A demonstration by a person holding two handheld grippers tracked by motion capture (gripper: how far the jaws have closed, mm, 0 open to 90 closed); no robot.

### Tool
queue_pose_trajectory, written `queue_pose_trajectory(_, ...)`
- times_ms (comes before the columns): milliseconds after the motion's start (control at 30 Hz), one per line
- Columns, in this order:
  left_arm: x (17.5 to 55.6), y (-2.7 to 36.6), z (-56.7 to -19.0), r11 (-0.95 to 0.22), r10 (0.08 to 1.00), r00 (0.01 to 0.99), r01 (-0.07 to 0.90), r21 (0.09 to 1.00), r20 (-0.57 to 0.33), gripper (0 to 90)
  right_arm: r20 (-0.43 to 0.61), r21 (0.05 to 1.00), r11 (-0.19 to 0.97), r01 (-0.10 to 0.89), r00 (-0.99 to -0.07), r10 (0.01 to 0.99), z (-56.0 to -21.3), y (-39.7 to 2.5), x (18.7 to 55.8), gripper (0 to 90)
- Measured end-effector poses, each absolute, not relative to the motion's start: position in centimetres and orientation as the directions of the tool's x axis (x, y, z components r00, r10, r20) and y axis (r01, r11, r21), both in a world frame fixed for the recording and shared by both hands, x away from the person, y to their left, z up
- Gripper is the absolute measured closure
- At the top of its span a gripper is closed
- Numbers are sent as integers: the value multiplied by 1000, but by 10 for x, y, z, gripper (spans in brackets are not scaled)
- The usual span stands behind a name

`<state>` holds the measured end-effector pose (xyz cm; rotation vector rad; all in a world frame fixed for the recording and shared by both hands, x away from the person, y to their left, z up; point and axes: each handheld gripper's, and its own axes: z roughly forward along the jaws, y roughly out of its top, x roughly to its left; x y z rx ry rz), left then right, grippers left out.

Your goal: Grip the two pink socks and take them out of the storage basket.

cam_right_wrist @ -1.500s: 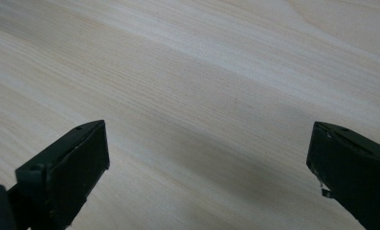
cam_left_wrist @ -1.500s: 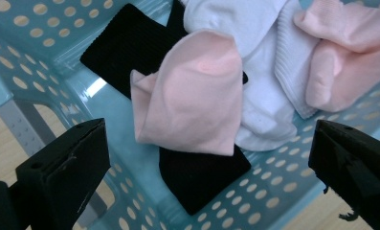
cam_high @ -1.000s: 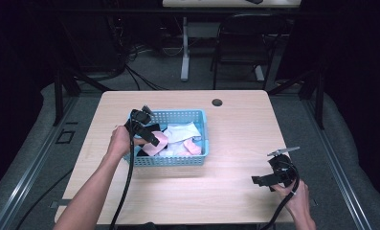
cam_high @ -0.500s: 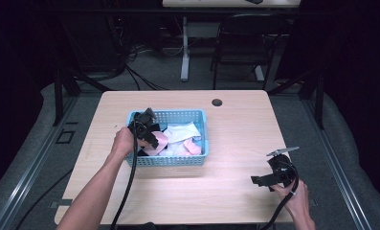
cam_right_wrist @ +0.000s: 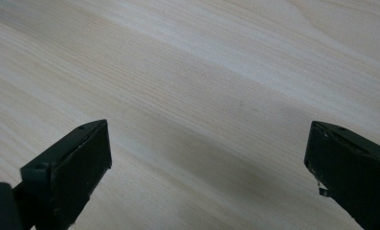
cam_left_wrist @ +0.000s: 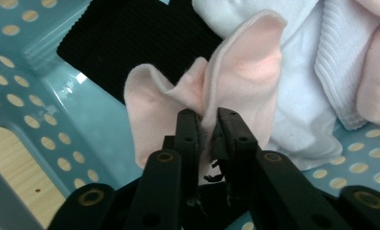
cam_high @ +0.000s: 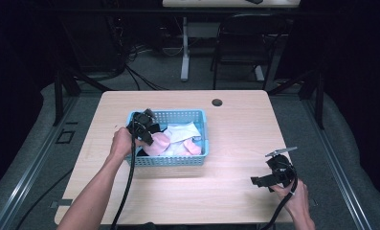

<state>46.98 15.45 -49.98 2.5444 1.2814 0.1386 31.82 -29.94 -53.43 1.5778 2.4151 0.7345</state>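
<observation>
A: Grip check. Left gripper (cam_left_wrist: 206, 125) has its jaws pinched on a fold of the pink sock (cam_left_wrist: 235, 81), inside the blue perforated basket (cam_high: 197, 159), at its left end. Sock lies over a black cloth (cam_left_wrist: 125, 43) and beside white cloths (cam_left_wrist: 312, 86).

B: Advice for the lift?

A: Judgement: raise straight up and slowly, so the thin fold does not slip out and the neighbouring pieces do not drag along. Clear the basket wall before moving sideways.

B: Right gripper (cam_right_wrist: 206, 158)?

A: Jaws wide apart, holding nothing, over bare wooden table (cam_right_wrist: 187, 72). High view places it near the right front corner, well apart from the basket.

B: View differences?

A: Left gripper view resolves the pinched fold; high view gives layout.
</observation>
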Motion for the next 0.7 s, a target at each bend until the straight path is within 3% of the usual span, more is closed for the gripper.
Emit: queue_pose_trajectory(700,460,165,-482,-562,793,609,751,346,-34,855,85,396,380,836,-446,891,-552,-295,323,0)
